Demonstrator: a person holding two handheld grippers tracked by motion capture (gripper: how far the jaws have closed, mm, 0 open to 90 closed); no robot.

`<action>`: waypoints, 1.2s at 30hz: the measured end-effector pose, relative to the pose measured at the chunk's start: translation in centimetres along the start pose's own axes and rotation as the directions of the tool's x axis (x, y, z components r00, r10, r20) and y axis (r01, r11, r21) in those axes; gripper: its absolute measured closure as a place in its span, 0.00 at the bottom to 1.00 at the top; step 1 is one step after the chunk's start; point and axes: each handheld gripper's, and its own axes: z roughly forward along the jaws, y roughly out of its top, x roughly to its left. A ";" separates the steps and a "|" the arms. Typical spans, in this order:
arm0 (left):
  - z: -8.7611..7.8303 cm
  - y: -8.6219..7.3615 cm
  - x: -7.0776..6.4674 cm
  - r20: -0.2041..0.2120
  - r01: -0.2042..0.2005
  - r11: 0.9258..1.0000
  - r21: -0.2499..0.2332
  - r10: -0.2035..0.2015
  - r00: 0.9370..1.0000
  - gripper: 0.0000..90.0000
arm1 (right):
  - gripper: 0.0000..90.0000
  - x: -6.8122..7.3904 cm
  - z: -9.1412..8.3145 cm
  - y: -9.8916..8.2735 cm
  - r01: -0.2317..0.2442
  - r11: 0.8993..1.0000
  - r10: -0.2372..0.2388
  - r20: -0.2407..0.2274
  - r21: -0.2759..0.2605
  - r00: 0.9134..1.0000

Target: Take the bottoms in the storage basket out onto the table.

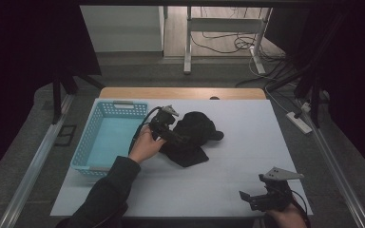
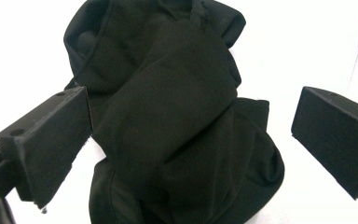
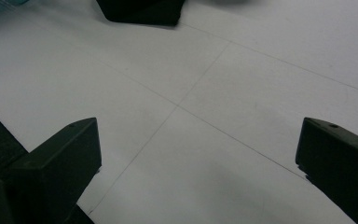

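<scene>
Between left gripper (image 1: 179, 139) fingers (image 2: 46, 144): black cloth (image 2: 177, 126), crumpled on bench (image 1: 247, 156), fingers wide, not clamped | right gripper (image 1: 248, 199) fingers wide, empty, cloth well ahead | blue basket (image 1: 105, 137) behind left fingers

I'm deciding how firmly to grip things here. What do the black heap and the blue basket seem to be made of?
The black heap looks like soft matte woven or knit cloth: it lies in folds and creases, with no shine. The blue basket looks like rigid moulded plastic: even colour, with regular slots in its walls.
</scene>
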 end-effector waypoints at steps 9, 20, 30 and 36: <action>-0.6 -0.8 -0.2 0.003 0.006 1.000 -0.018 -0.006 1.000 0.00 | 0.00 0.0 0.0 0.0 0.002 1.000 -0.002 0.000 0.002 1.000; -0.8 -1.9 -0.5 -0.004 0.013 1.000 -0.015 -0.013 1.000 0.00 | 0.00 0.0 0.0 0.0 0.003 1.000 -0.003 -0.001 0.003 1.000; -1.2 -2.6 -0.9 -0.011 0.000 1.000 -0.013 0.000 1.000 0.00 | 0.00 0.1 0.0 0.0 0.007 1.000 -0.007 -0.001 -0.002 1.000; -1.6 -2.9 -1.1 -0.013 0.001 1.000 -0.019 -0.001 1.000 0.00 | 0.00 0.1 -0.1 0.0 0.009 1.000 -0.009 0.000 -0.003 1.000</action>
